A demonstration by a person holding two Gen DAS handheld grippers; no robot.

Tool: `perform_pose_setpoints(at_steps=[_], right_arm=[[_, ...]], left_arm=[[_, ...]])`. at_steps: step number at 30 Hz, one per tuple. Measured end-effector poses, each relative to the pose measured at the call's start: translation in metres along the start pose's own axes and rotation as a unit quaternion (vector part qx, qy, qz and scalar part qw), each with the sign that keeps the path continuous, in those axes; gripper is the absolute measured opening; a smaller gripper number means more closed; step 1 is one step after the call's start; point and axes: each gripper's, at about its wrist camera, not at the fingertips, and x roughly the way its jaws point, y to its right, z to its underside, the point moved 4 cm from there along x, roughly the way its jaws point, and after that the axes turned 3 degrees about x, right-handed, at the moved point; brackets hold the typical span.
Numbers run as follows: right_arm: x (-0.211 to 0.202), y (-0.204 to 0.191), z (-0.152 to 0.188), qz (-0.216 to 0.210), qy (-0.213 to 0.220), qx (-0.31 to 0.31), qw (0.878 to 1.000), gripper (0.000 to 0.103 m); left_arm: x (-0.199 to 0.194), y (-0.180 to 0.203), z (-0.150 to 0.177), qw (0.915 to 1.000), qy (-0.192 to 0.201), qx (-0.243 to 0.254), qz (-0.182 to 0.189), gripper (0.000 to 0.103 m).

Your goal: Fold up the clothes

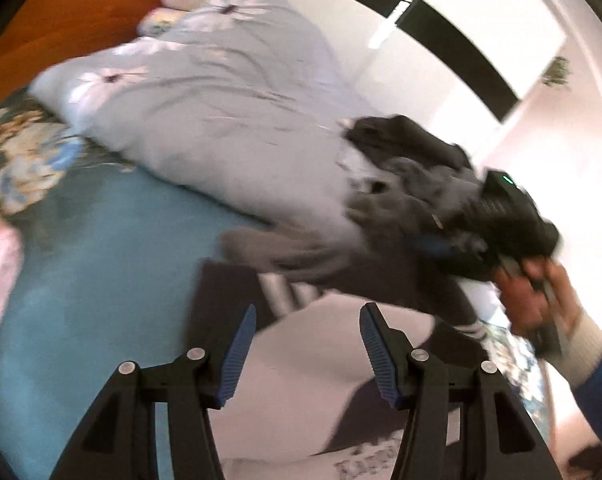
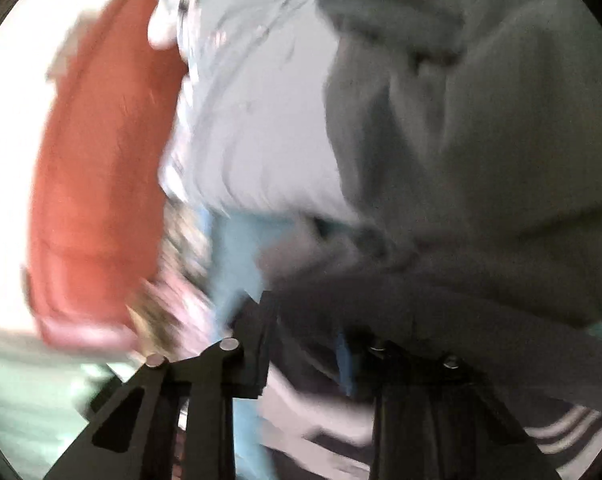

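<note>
The right gripper [image 1: 453, 240] has its fingers pinched on the grey garment [image 1: 301, 248], which lies bunched on the bed [image 1: 101, 240] against the pale quilt [image 1: 205, 112]. The left gripper [image 1: 309, 344] hangs wide open, holding nothing. Best to catch the opposite edge and spread it flat first.

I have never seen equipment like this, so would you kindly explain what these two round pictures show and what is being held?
No robot here: a person holds a two-finger clamp in each hand, each carrying a wide-angle camera looking along its fingers. The left-hand view shows the left gripper open and empty above a teal bedsheet, a grey flower-print pillow and a dark garment with white stripes. The right gripper, in the person's right hand, seems to grip rumpled grey clothing. The right-hand view is blurred; grey cloth fills it.
</note>
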Motion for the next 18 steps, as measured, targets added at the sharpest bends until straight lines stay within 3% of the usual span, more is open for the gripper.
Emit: perform_pose_setpoints(at_steps=[1, 3, 4, 7, 10, 11, 13, 18], right_arm=[[-0.006, 0.001, -0.007, -0.038, 0.019, 0.027, 0.999, 0.011], [-0.017, 0.003, -0.02, -0.099, 0.059, 0.072, 0.991, 0.009], [-0.021, 0.003, -0.025, -0.107, 0.073, 0.082, 0.988, 0.009], [-0.024, -0.008, -0.025, -0.028, 0.065, 0.038, 0.997, 0.009], [-0.024, -0.025, -0.005, 0.016, 0.038, -0.026, 0.999, 0.01], [-0.022, -0.028, 0.003, 0.043, 0.029, -0.053, 0.997, 0.014], [-0.012, -0.029, 0.021, 0.085, 0.002, -0.092, 0.992, 0.038], [0.029, -0.017, 0.052, 0.121, -0.056, -0.108, 0.985, 0.046]], left_arm=[[0.003, 0.006, 0.0, 0.9999, -0.005, 0.0, 0.011, 0.058], [0.014, 0.018, -0.002, 0.9989, -0.018, -0.015, 0.04, 0.058], [0.019, 0.02, -0.004, 0.9985, -0.021, -0.023, 0.045, 0.058], [0.031, 0.02, -0.009, 0.9981, -0.023, -0.041, 0.039, 0.058], [0.024, 0.018, -0.019, 0.9989, 0.014, -0.036, 0.028, 0.058], [0.022, 0.015, -0.023, 0.9982, 0.022, -0.045, 0.032, 0.058], [0.022, 0.004, -0.03, 0.997, 0.025, -0.065, 0.033, 0.059], [0.047, -0.026, -0.028, 0.9948, -0.044, -0.036, -0.085, 0.059]])
